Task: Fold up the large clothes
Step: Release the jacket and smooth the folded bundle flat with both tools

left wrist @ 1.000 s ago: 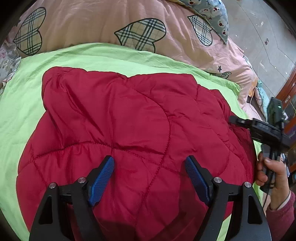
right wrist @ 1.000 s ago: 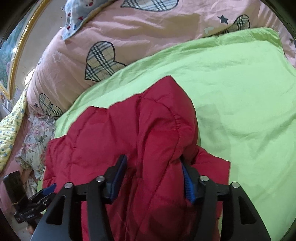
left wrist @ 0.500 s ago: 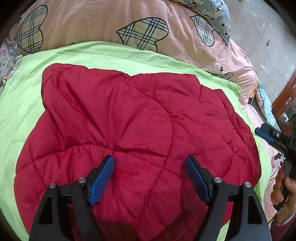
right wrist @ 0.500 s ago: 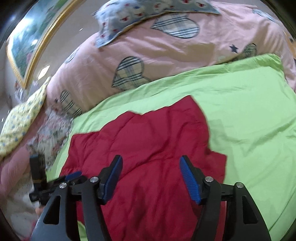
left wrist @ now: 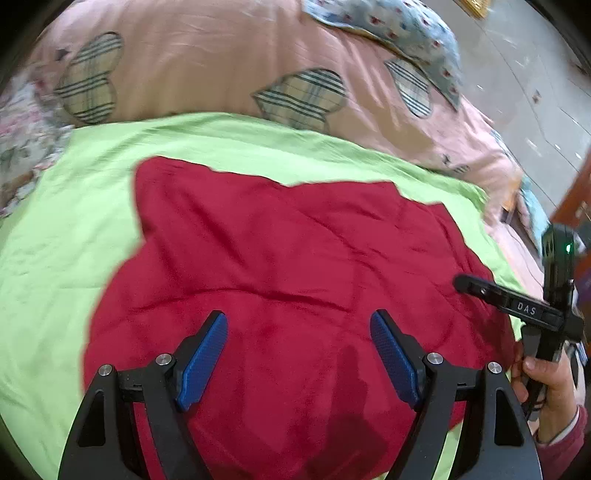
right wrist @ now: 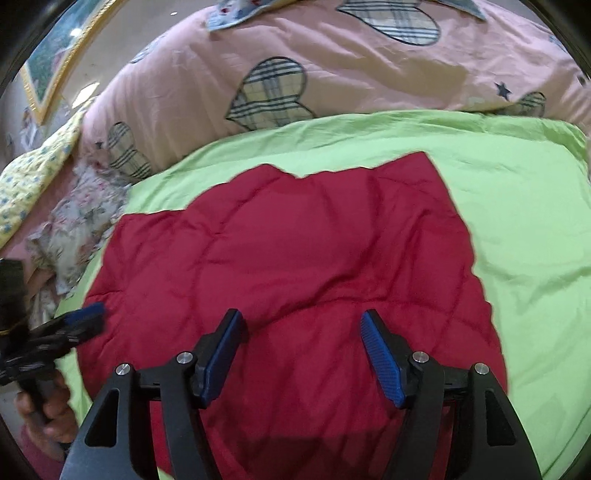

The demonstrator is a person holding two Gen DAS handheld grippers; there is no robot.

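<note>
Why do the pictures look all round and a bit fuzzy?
Left wrist view: the fisheye lens bends the green sheet into a curve and leaves black corners; the red jacket and heart quilt are smeared by motion blur. Right wrist view: same rounded bulge, sharper overall, with the jacket's stitching showing, but the left gripper at the edge is blurry.

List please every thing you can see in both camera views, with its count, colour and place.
quilted jacket: one, red, spread flat on the green sheet
sheet: one, light green, over the bed
duvet: one, pink with plaid hearts, heaped behind the sheet
pillow: one, blue patterned, on the duvet
floral cloth: one, pale, left of the jacket
yellow quilt: one, far left
framed picture: one, gold frame, on the wall
left gripper: black, blue pads, open above the jacket
right gripper: same, open
hand: holds the right gripper
</note>
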